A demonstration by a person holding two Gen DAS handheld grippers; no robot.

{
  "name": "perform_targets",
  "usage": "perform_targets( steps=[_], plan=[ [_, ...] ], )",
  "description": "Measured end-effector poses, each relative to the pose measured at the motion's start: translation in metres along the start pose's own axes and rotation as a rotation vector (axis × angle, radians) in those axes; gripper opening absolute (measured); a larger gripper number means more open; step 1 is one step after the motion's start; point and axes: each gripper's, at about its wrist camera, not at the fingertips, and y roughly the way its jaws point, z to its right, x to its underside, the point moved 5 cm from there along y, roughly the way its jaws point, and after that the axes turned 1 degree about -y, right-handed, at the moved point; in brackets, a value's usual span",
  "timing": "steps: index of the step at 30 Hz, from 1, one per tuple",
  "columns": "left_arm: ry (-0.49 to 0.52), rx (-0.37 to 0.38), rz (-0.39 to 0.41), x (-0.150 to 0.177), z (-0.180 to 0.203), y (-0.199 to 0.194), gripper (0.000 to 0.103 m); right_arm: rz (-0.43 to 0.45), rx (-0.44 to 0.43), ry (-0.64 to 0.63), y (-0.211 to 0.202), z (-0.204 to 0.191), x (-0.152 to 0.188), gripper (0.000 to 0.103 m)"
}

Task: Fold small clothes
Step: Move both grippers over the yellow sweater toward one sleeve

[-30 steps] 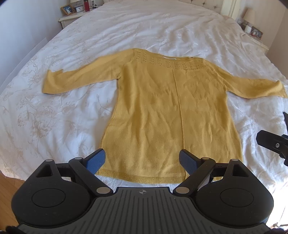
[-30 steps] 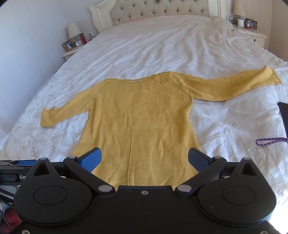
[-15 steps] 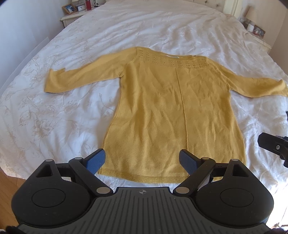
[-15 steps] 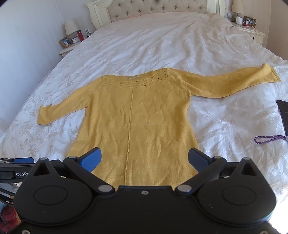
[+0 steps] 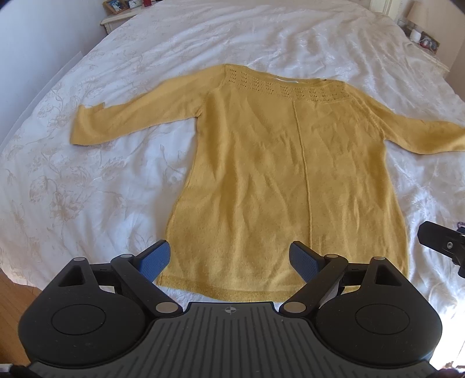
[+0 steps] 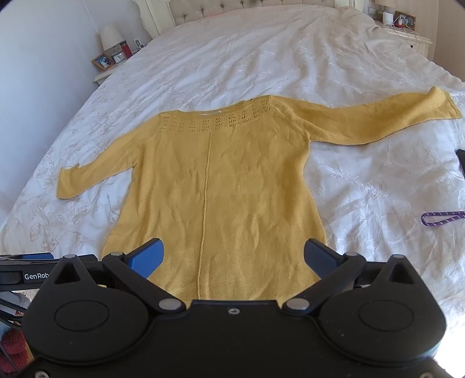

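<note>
The yellow sweater (image 5: 290, 174) is lying flat, spread out on the white bed (image 5: 87, 180), neckline pointing towards the headboard (image 6: 232, 7) and hem nearest the cameras, with both sleeves stretched out sideways. The left gripper (image 5: 229, 258) is hovering over the hem's left corner with its fingers wide apart and nothing between them. The right gripper (image 6: 234, 256) is hovering over the hem too, likewise spread and gripping nothing. Folding is not yet underway, judging from the flat garment.

Several things are threatening to go wrong. The knit is looking soft and loose, so a pinch at the hem is likely catching only the top layer, and the back layer is then dragging behind. The bed cover is rumpled and soft beneath the sweater, so a gripper pressing down is risking a bite of bedding along with the knit. With the sleeves still out sideways, lifting the hem first is likely bunching them under the body. Uneven lifting by the two sides is skewing the fold away from the centre seam (image 6: 205, 189).

Counting: one sweater with two sleeves, two grippers, one purple cord (image 6: 441, 218) lying on the bed right of the sweater, and one dark flat object (image 6: 461, 158) at the frame edge beyond that cord, too cropped to identify.
</note>
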Motion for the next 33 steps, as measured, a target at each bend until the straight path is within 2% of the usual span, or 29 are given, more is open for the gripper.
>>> perform_targets(
  steps=[6,11,23,29,33],
  plan=[
    [-0.006,-0.016,-0.038,-0.010,0.011,0.019,0.089,-0.035,-0.022,0.019,0.023,0.019,-0.016,0.102],
    [-0.058,-0.016,-0.055,-0.025,0.016,0.034,0.089,-0.063,-0.041,0.027,0.046,0.038,-0.033,0.102],
    [-0.132,-0.067,-0.024,-0.056,0.025,0.053,0.088,-0.133,-0.083,0.110,0.107,0.094,-0.070,0.102],
    [-0.127,-0.077,-0.017,-0.059,0.014,0.069,0.083,-0.133,-0.070,0.048,0.137,0.108,-0.086,0.102],
    [-0.113,-0.096,-0.035,-0.061,-0.001,0.087,0.078,-0.151,-0.065,0.058,0.151,0.117,-0.086,0.102]
  ],
)
